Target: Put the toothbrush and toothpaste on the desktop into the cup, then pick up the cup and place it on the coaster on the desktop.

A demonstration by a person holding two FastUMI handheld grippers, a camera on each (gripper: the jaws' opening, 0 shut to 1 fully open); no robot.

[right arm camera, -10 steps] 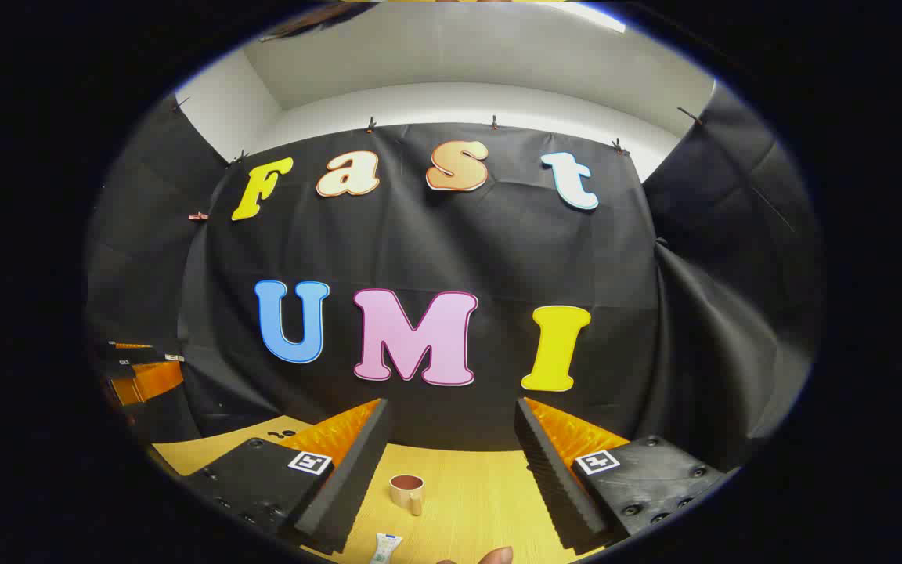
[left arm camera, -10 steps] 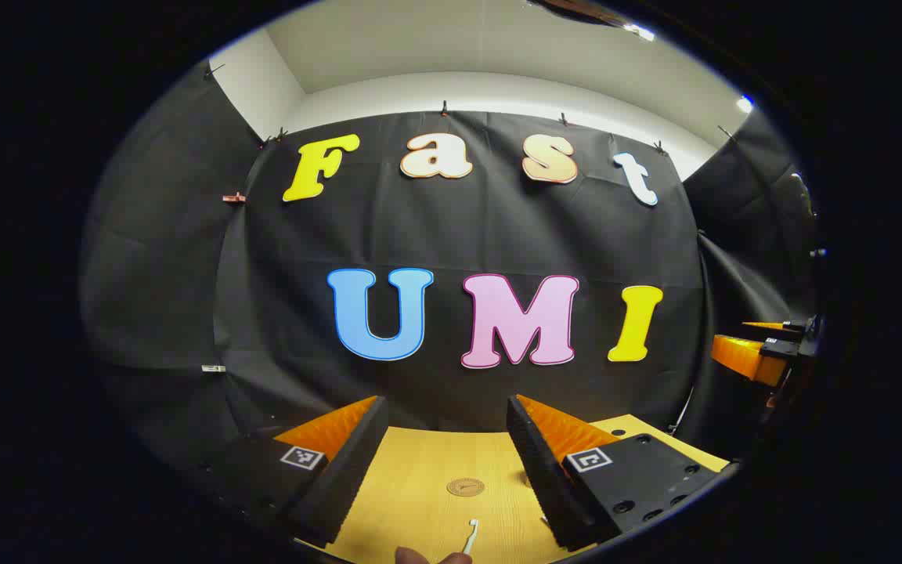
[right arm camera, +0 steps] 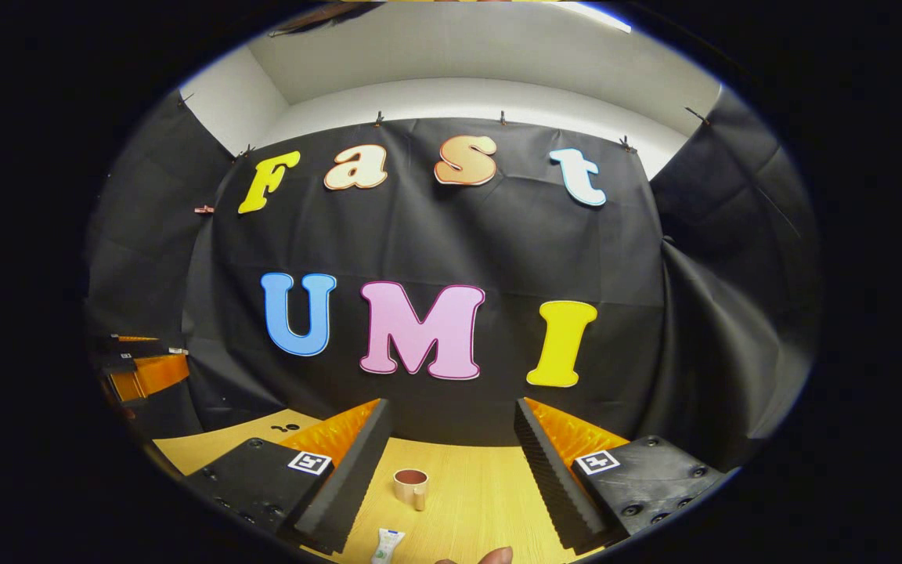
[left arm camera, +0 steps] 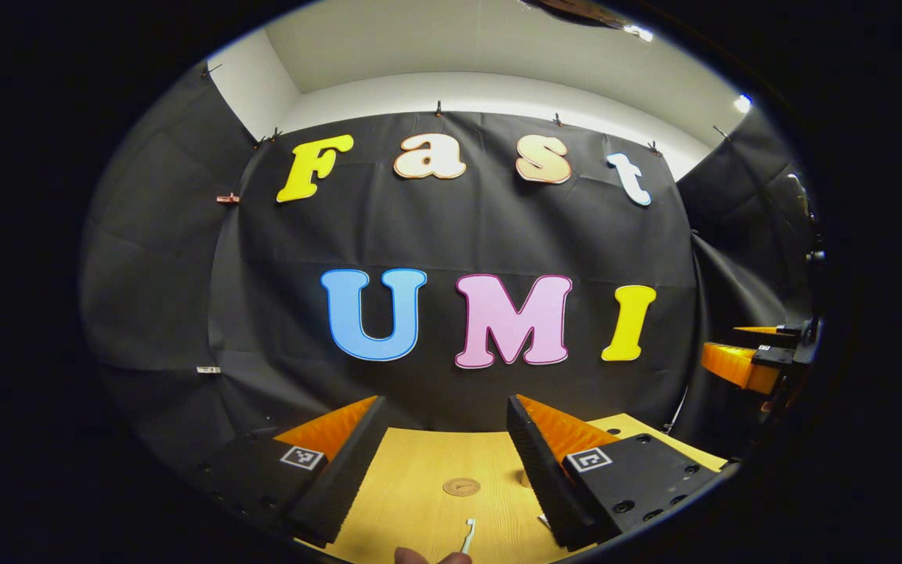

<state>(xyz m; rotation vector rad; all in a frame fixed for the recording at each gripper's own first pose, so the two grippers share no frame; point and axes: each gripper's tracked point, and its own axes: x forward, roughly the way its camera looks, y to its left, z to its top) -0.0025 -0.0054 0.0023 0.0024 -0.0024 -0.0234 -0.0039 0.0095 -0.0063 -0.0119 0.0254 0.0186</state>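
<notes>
In the left gripper view my left gripper is open above the wooden desktop, nothing between its fingers. A round brown coaster lies on the wood between them, and the white head of a toothbrush pokes in at the bottom edge. In the right gripper view my right gripper is also open and holds nothing. A small tan cup with a handle stands upright ahead of it. The white and green end of a toothpaste tube lies nearer, by the left finger.
The other gripper's orange fingers show at the far right of the left gripper view, and orange fingers at the far left of the right gripper view. A fingertip sits at the bottom edge. The black cloth wall closes the desk's far side.
Both cameras have tilted slightly: the coaster and toothbrush sit a little lower in the left gripper view, the cup a little lower in the right gripper view. Both grippers stay open.
</notes>
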